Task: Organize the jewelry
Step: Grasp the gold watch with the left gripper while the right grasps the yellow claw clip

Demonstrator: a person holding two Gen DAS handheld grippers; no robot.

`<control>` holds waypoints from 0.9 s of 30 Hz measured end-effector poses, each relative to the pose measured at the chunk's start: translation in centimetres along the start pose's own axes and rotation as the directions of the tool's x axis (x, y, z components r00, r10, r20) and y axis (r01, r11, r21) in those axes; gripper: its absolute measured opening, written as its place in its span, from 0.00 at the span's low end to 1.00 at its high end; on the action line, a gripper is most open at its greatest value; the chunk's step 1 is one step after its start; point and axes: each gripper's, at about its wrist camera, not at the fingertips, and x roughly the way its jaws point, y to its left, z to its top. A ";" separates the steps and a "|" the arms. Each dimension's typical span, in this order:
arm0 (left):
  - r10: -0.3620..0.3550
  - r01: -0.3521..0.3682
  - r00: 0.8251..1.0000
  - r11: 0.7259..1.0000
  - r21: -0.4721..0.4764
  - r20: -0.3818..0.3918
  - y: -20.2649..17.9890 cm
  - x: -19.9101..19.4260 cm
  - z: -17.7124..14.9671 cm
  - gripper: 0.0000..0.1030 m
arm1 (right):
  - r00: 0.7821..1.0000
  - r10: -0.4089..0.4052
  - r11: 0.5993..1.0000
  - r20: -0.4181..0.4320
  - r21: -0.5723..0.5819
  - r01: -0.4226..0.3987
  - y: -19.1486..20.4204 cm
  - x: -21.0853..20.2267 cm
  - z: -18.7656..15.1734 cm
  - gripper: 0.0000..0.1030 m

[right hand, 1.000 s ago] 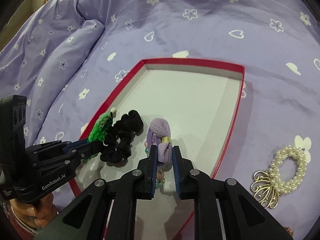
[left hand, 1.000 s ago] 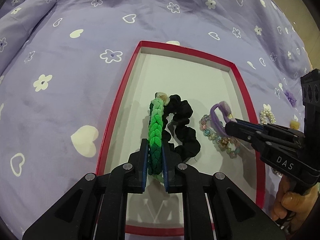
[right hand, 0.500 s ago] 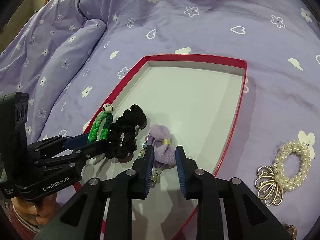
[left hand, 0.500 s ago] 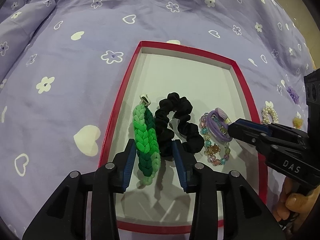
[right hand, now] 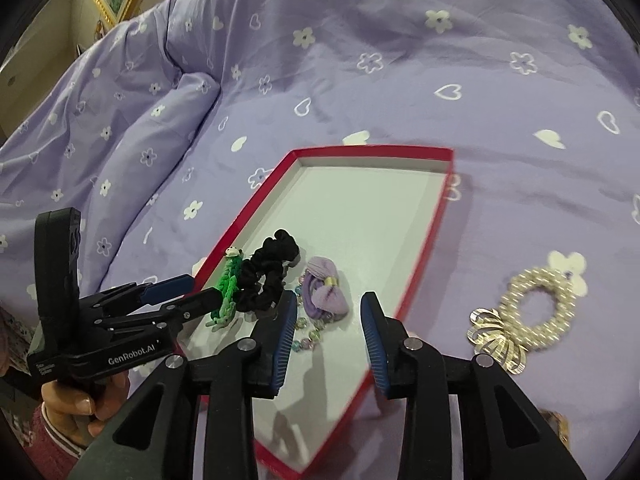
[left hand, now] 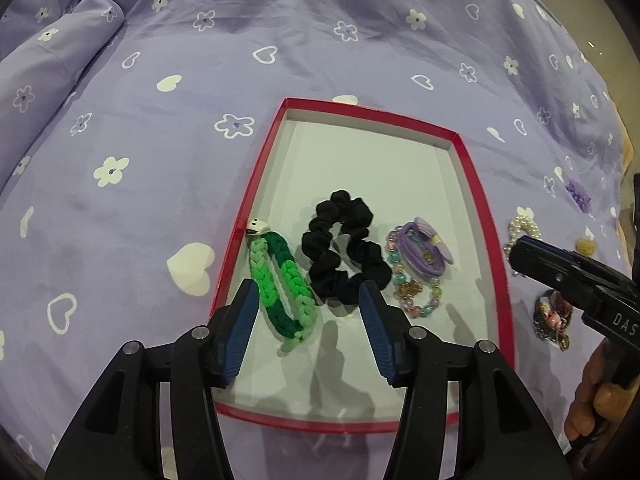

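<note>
A red-rimmed tray (left hand: 464,152) with a white floor lies on the purple bedspread. A green braided band (left hand: 280,280), a black scrunchie (left hand: 344,252), a purple bow hair tie (left hand: 424,248) and a beaded bracelet (left hand: 416,296) lie in it side by side. My left gripper (left hand: 308,300) hovers over the near end of the green band. Its jaws are opening and its pads touch nothing. My right gripper (right hand: 329,312) hangs just short of the purple bow tie (right hand: 324,288). Its jaws are also opening, with nothing pressed between them. In the left wrist view the right gripper (left hand: 516,252) sits past the tray's right rim.
A pearl scrunchie (right hand: 536,312) with a silver bow lies on the bedspread right of the tray (right hand: 424,264). A small purple piece (left hand: 578,194) and a dark charm piece (left hand: 552,320) lie further right. A folded ridge of bedding (right hand: 160,120) rises at the left.
Both grippers went from shut to open. The green band now lies flat in the tray, and so does the purple bow tie. Both grippers pulled back and up; the right one drifted right.
</note>
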 end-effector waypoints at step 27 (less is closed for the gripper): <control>-0.165 0.168 0.986 0.973 0.159 -0.031 -11.9 -1.2 -1.8 0.51 | 0.972 -0.210 0.950 0.108 0.255 0.177 -12.8 -13.0 -7.7 0.39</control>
